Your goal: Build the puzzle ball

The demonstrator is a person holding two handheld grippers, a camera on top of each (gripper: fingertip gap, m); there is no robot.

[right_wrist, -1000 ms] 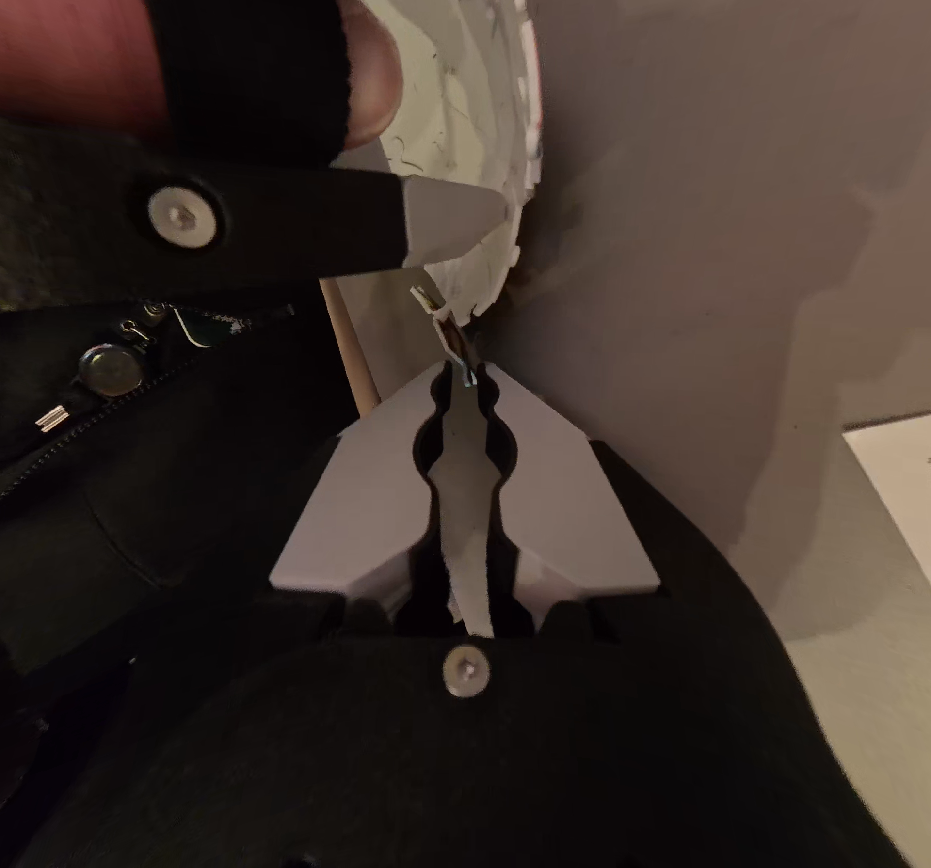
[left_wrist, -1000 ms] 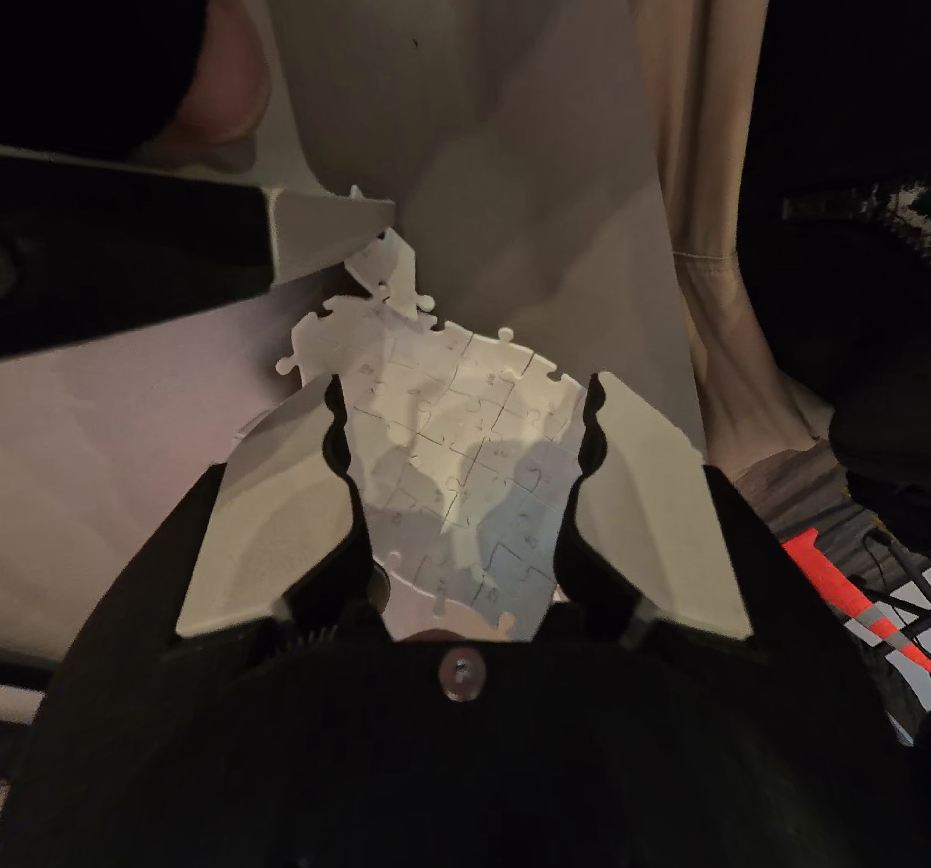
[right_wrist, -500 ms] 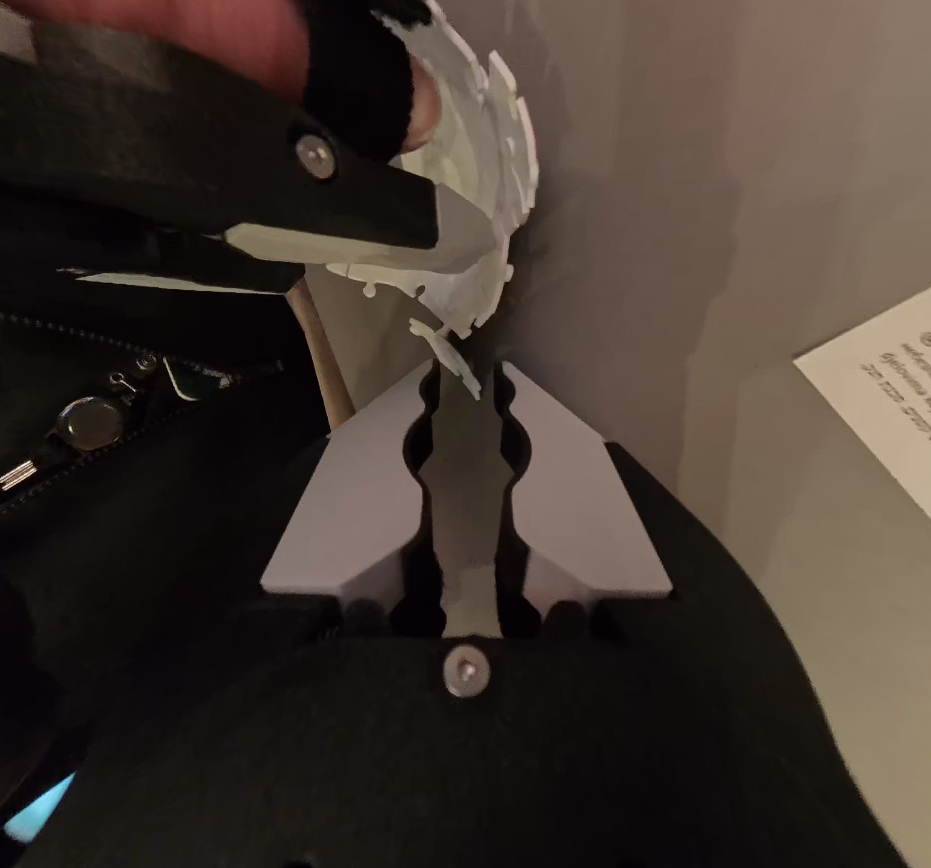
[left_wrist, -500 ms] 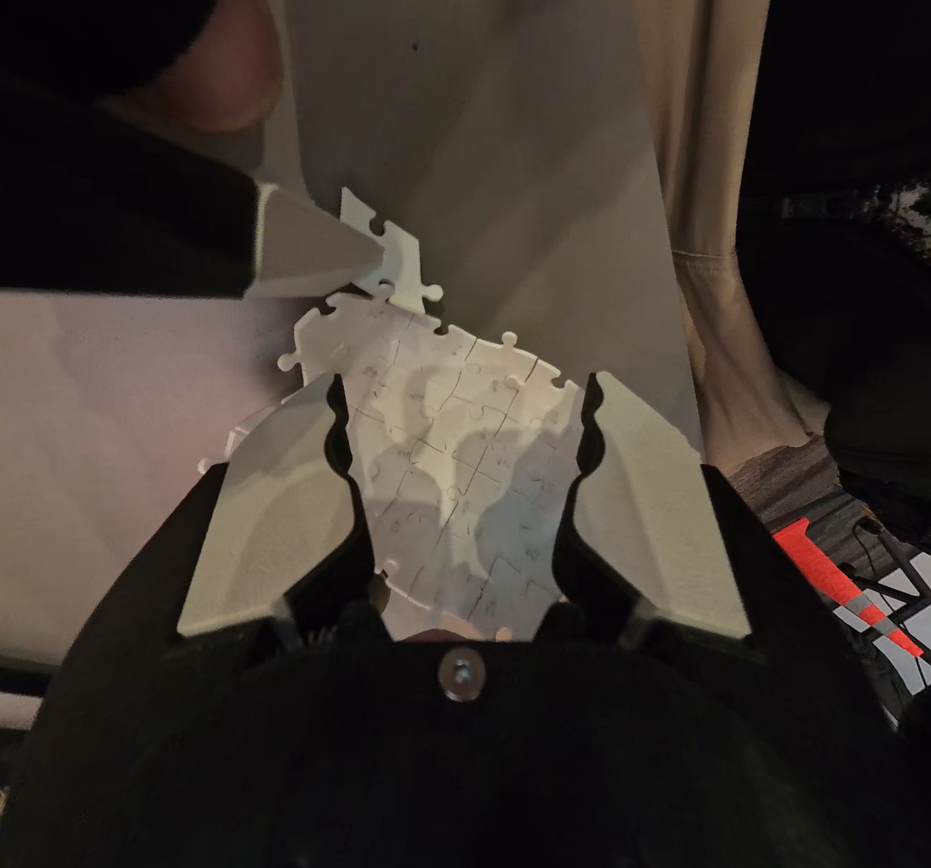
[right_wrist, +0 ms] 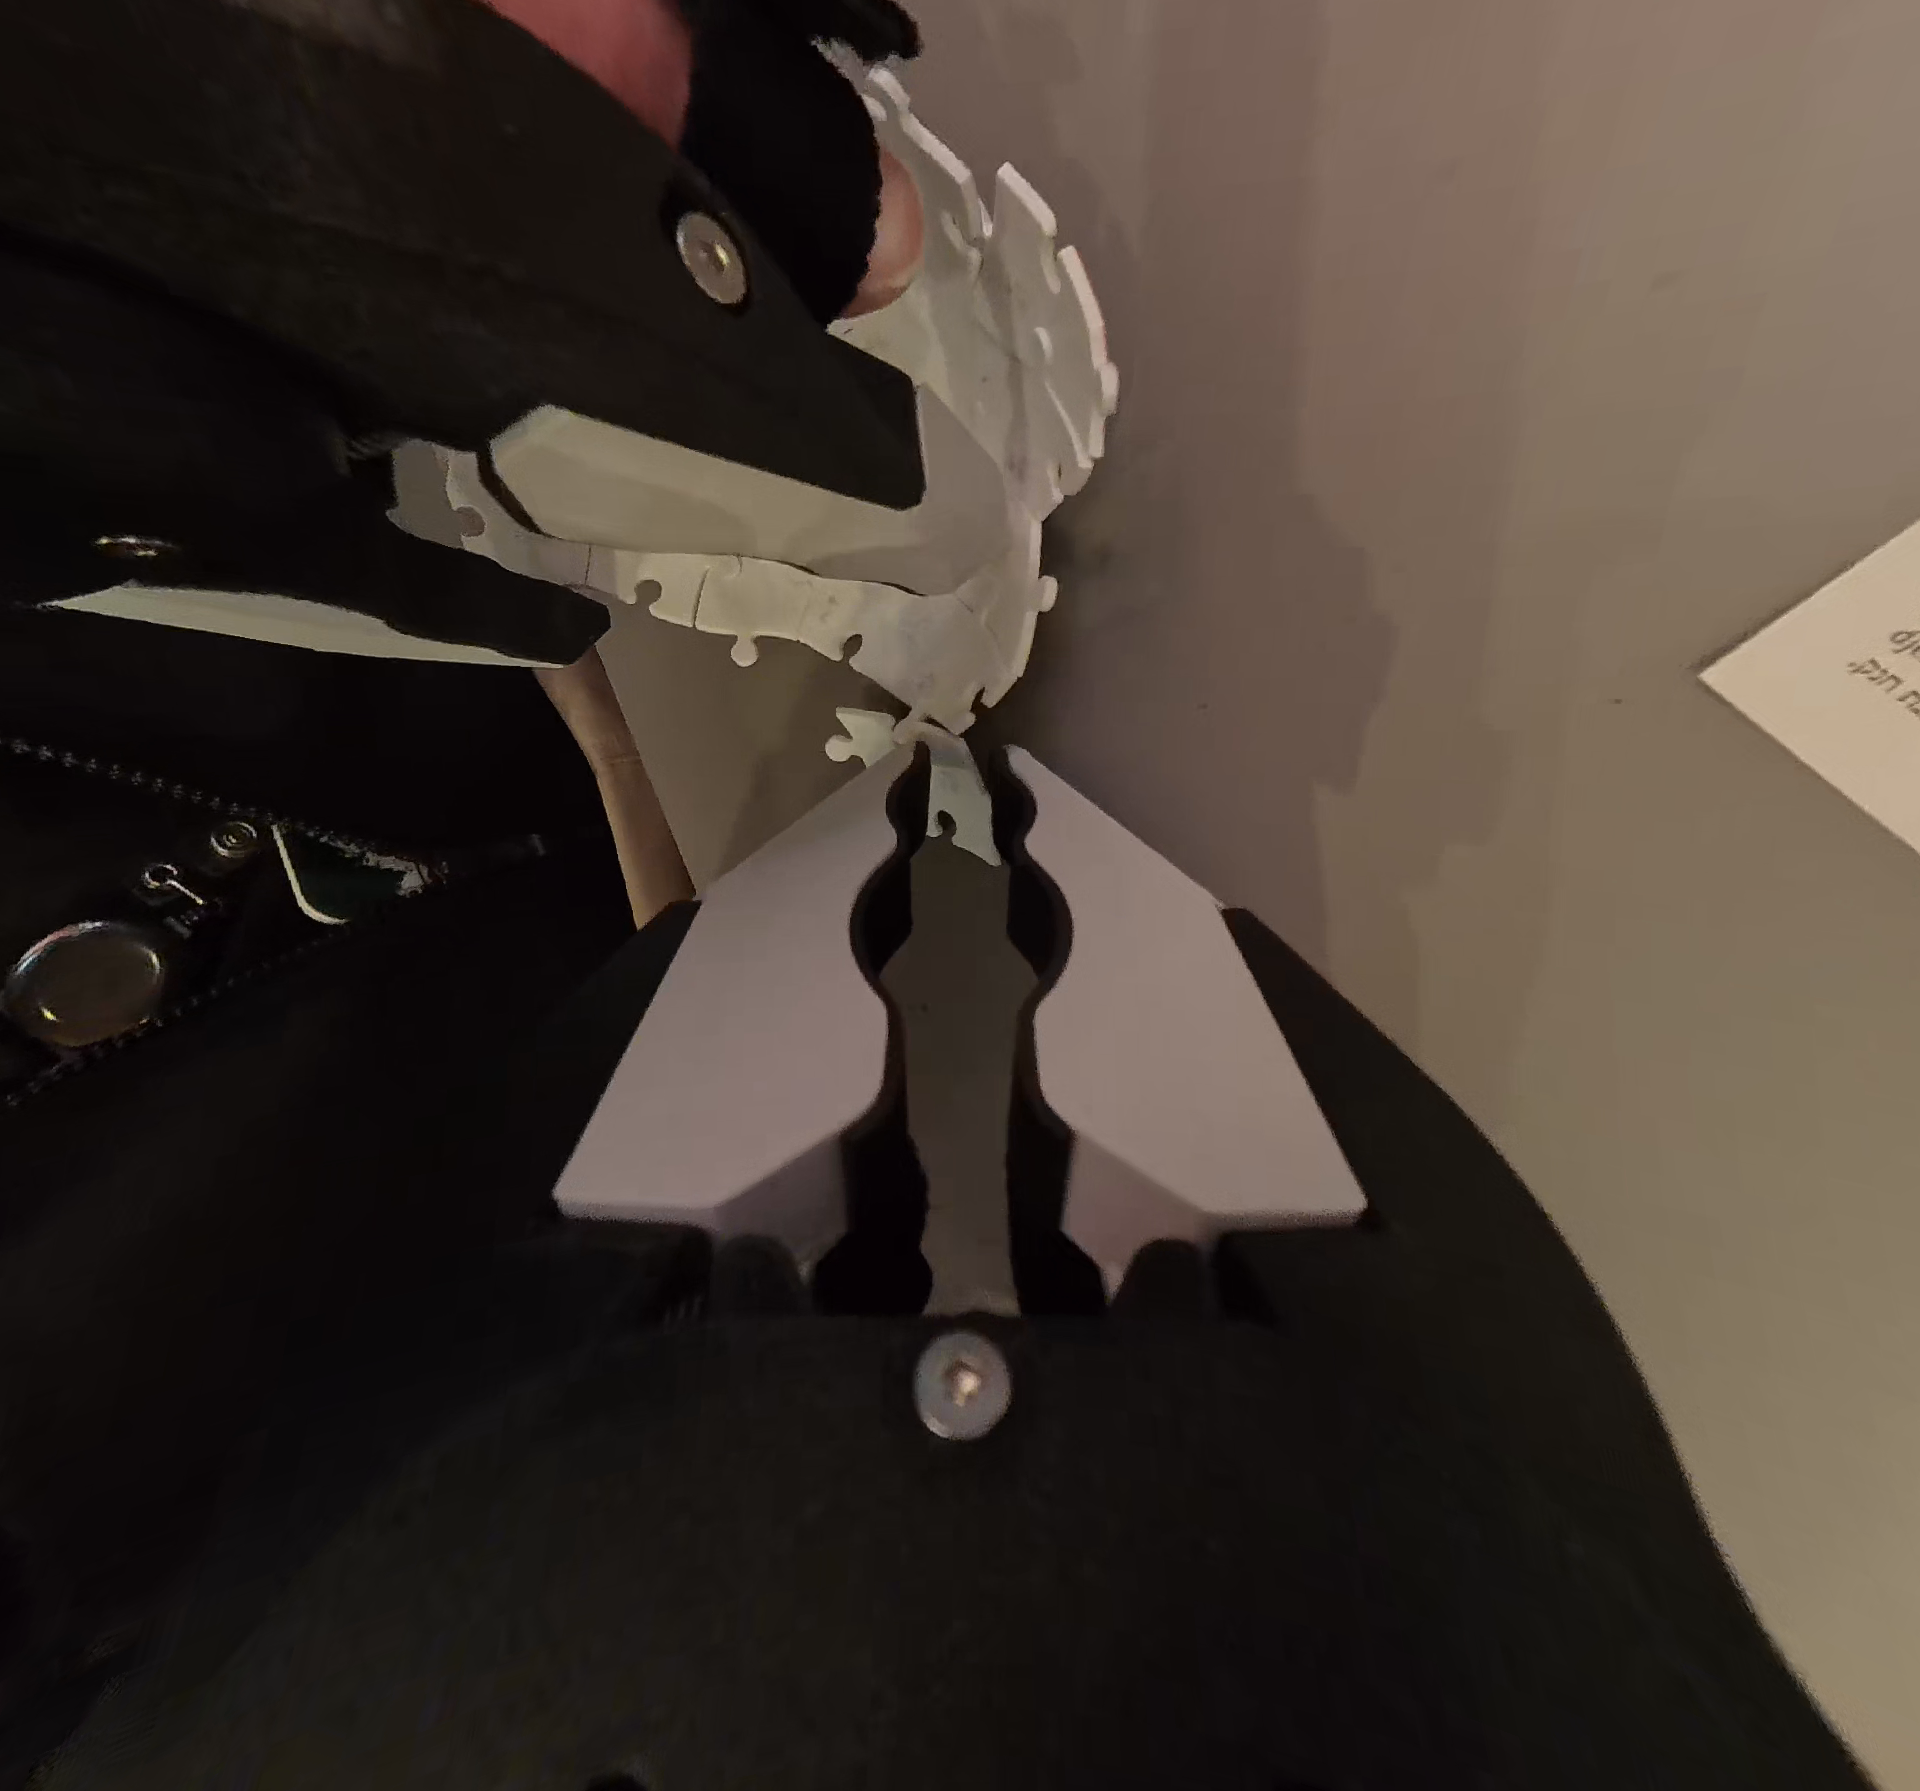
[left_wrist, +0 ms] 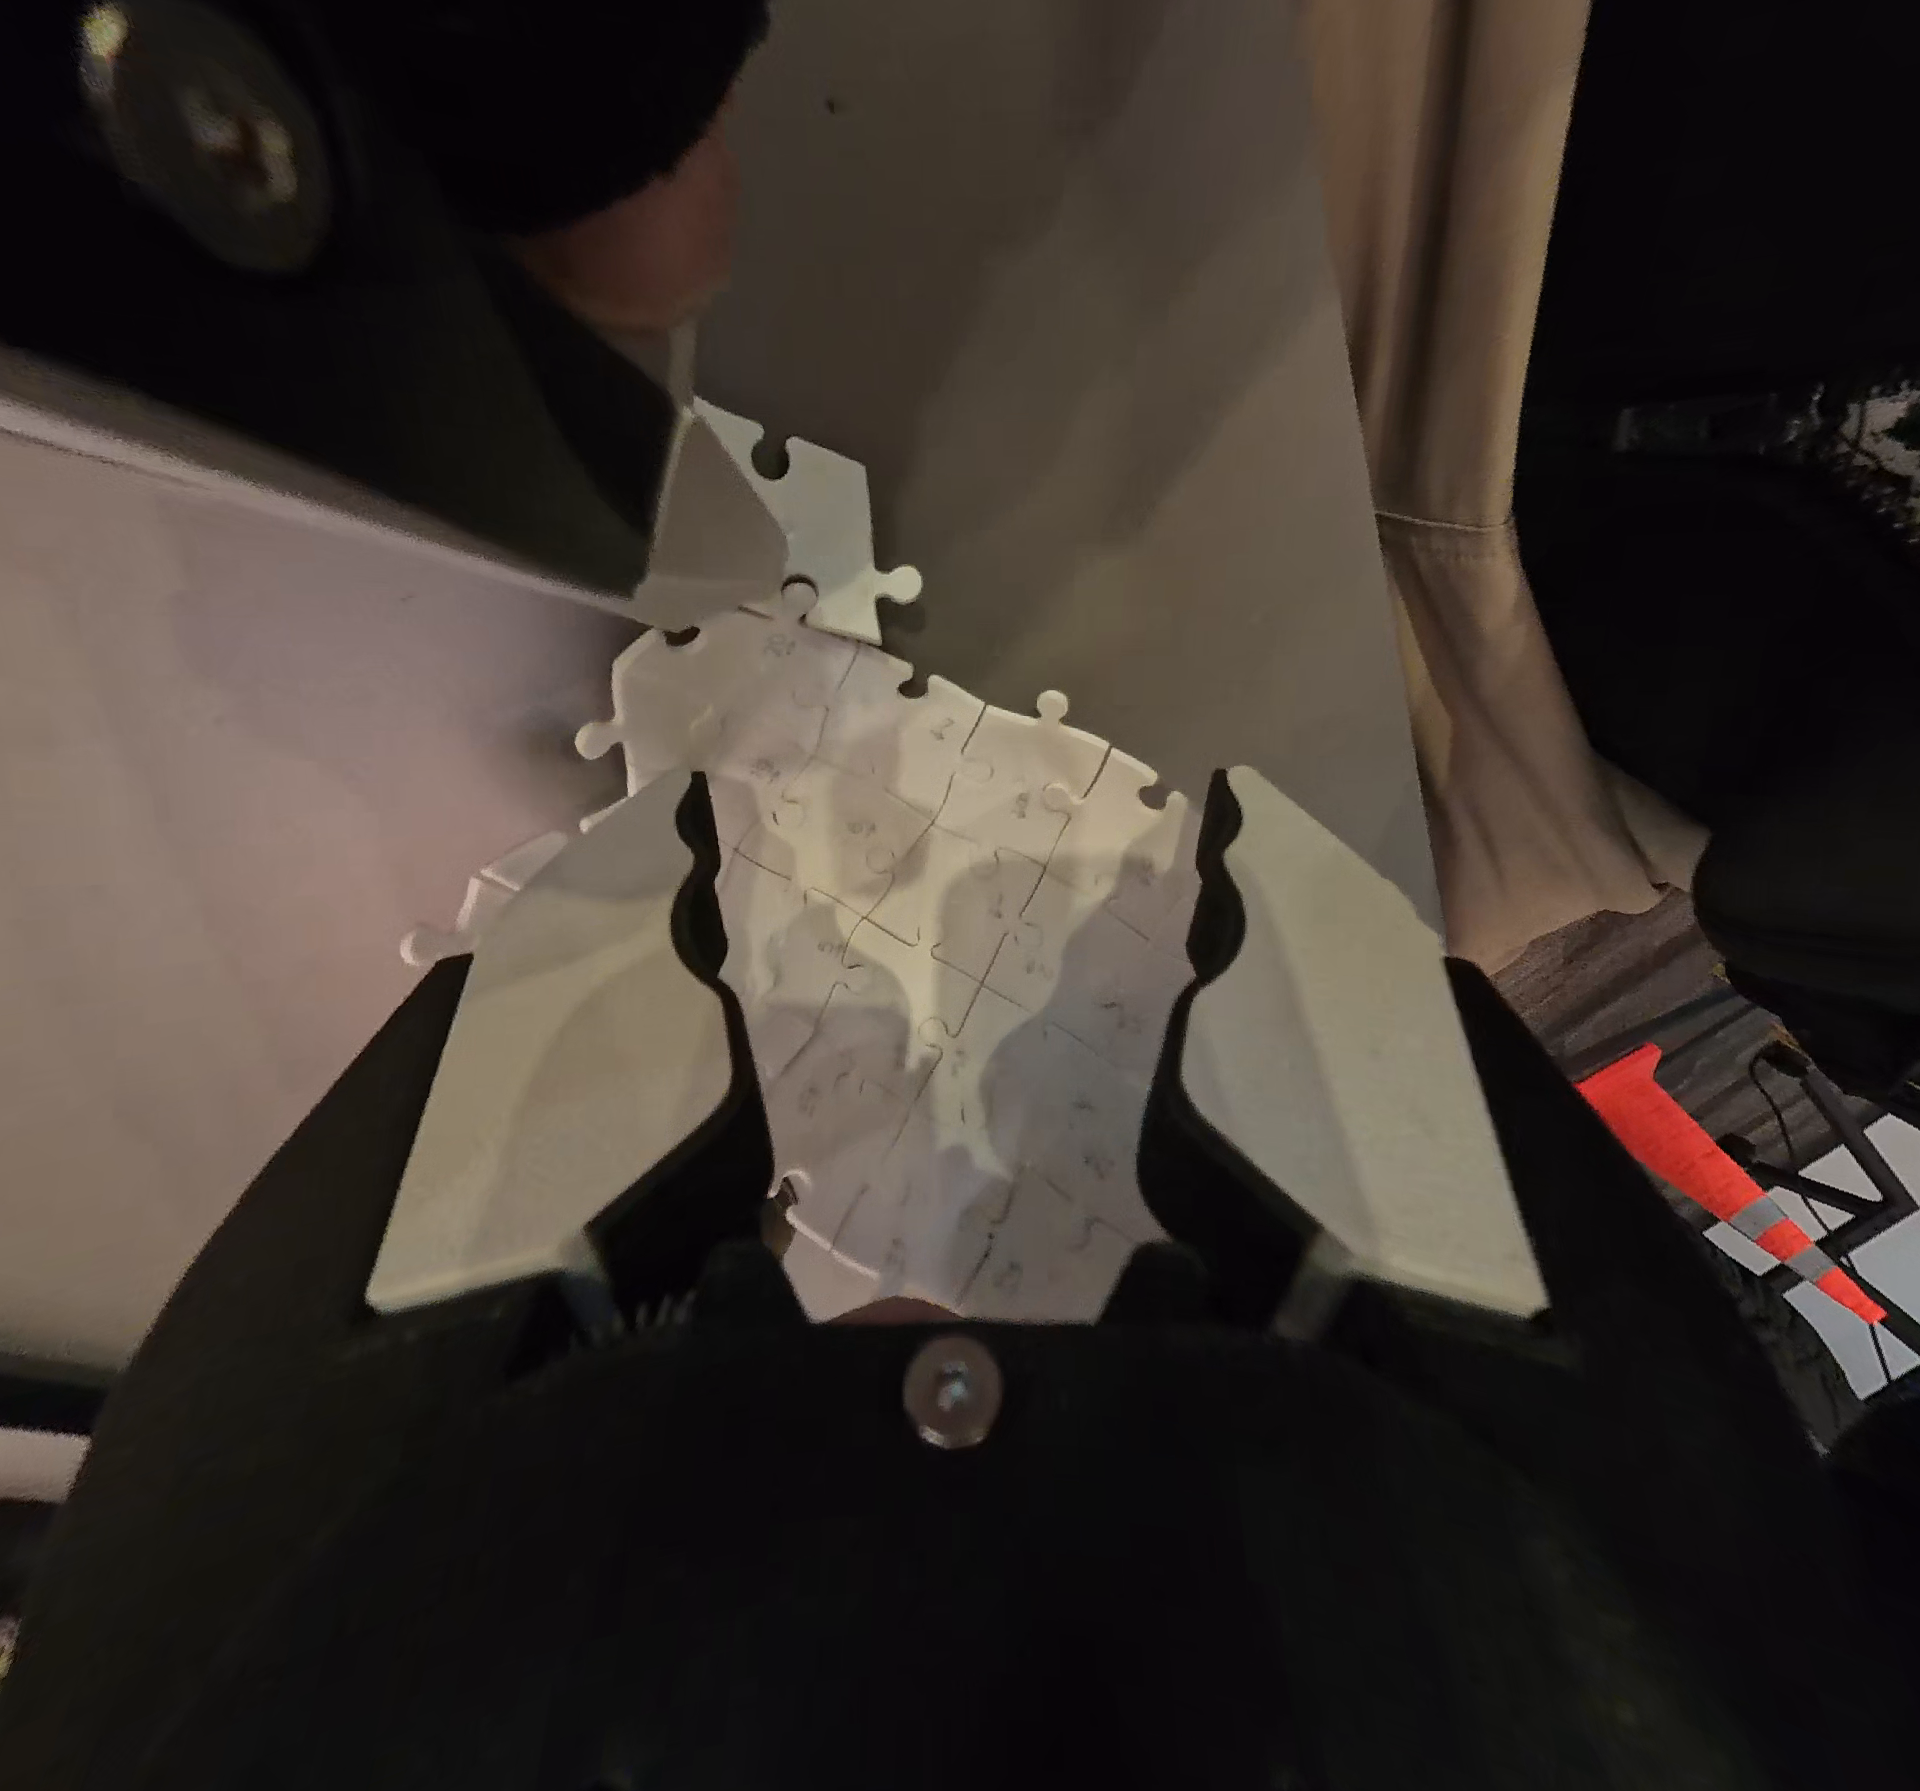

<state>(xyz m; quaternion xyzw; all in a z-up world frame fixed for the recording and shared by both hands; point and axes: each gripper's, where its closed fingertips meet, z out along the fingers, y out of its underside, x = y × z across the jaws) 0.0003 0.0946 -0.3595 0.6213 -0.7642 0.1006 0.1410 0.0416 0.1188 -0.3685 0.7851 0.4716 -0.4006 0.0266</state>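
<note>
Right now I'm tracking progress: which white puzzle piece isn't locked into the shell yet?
The single piece pinched by the right gripper, at the shell's top edge. The others sit interlocked in the left gripper.

- Puzzle shell (left_wrist: 935,962): white, faint pencil marks.
- Loose piece (left_wrist: 826,536): white.
- Grippers: black bodies, pale grey fingers (right_wrist: 1174,1045).
- Curtain (left_wrist: 1455,391): beige.
- Strip (left_wrist: 1662,1149): orange.

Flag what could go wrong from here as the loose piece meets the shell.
1. The right gripper pinches the loose piece only by one edge at its fingertips, so it may twist or slip as it is pressed in.
2. The curved puzzle shell sits between the left gripper fingers; whether they clamp it is unclear, so pushing could flex it and pop joined pieces apart.
</note>
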